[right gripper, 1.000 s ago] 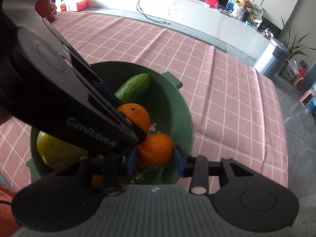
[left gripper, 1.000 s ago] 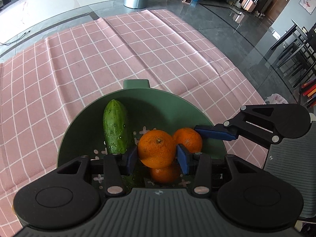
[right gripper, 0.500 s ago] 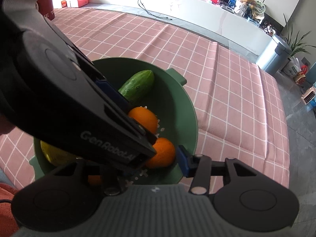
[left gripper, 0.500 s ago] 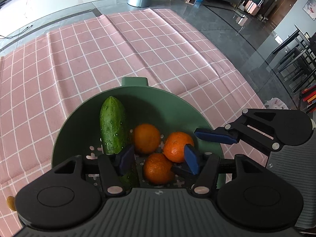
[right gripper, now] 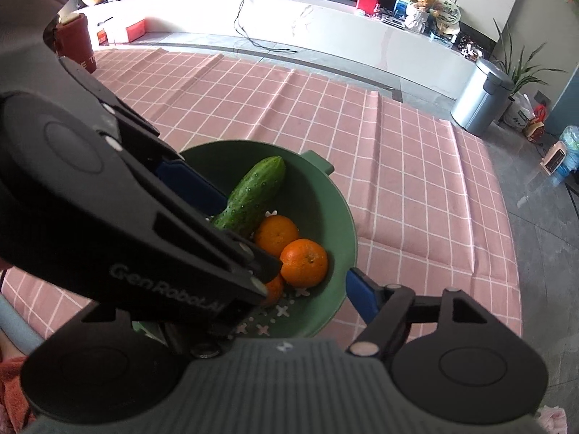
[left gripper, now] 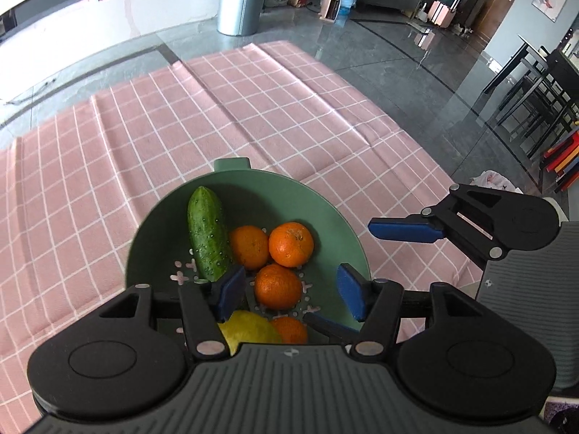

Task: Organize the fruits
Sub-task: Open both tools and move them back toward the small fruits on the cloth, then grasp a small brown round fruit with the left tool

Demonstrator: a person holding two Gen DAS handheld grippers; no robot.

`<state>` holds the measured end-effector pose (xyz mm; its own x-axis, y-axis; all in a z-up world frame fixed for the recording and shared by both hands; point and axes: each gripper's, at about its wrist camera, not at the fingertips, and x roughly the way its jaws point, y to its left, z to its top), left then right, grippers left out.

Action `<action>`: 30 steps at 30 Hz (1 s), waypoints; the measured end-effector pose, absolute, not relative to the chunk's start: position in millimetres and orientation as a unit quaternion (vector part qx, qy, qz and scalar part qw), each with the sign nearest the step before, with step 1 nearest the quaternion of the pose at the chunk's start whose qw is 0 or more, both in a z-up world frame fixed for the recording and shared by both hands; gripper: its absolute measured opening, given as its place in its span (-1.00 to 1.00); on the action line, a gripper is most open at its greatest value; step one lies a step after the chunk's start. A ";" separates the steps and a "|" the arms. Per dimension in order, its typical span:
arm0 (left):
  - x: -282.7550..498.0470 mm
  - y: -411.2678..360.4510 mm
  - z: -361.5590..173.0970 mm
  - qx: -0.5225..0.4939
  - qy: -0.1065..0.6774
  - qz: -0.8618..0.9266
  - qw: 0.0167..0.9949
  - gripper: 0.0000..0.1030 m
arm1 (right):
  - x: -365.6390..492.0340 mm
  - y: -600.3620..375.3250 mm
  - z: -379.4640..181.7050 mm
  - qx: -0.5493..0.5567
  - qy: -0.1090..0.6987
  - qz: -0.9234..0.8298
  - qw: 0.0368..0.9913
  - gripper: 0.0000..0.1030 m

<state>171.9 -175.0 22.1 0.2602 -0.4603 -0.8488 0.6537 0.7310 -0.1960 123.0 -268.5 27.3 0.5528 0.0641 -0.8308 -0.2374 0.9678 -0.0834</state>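
We hold our left gripper (left gripper: 291,291) above the near side of a round green plastic colander bowl (left gripper: 325,217) with cross-shaped drain holes, and its blue-padded fingers (left gripper: 349,291) stand well apart with nothing pressed between them; the jaws have just been opening. The bowl sits on a pink cloth with a white grid (left gripper: 108,181) spread over the table, with one small tab handle on its far rim. Inside it, a bumpy dark green cucumber (left gripper: 209,233) leans lengthwise against the left wall. Just to its right, three round oranges cluster on the perforated floor: one beside the cucumber (left gripper: 249,247), one to the right of that (left gripper: 291,244), touching it, and one nearer us (left gripper: 278,286), which lies below the gap between our left fingers without being touched by them. Closer still, partly hidden under the gripper body, we see a yellow rounded fruit (left gripper: 249,331) and the edge of a fourth orange (left gripper: 291,329). Our right gripper (left gripper: 405,229) hangs off the bowl's right rim in the left wrist view. In the right wrist view only its one blue finger (right gripper: 362,298) shows clearly, outside the bowl's near rim, because the black body of the left gripper covers the other; its jaws have just been opening too, and they are spread with no fruit between them. A grey metal bin (left gripper: 240,1) stands on the dark glossy floor beyond the cloth.
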 end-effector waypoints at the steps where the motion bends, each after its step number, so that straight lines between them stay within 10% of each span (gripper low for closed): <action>1: 168.1 -172.1 25.6 0.101 0.491 -0.353 0.790 0.34 | 119.2 -266.9 29.5 -0.085 0.463 0.077 0.879 0.43; 30: 120.3 30.6 13.3 0.067 0.483 -0.280 0.827 0.34 | 25.1 -147.8 10.8 0.110 0.420 0.048 0.899 0.44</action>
<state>120.3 30.6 13.3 0.3770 -0.3978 -0.8364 0.5276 0.8345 -0.1590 25.1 -147.8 10.8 0.6418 0.1777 -0.7460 0.0067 0.9714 0.2372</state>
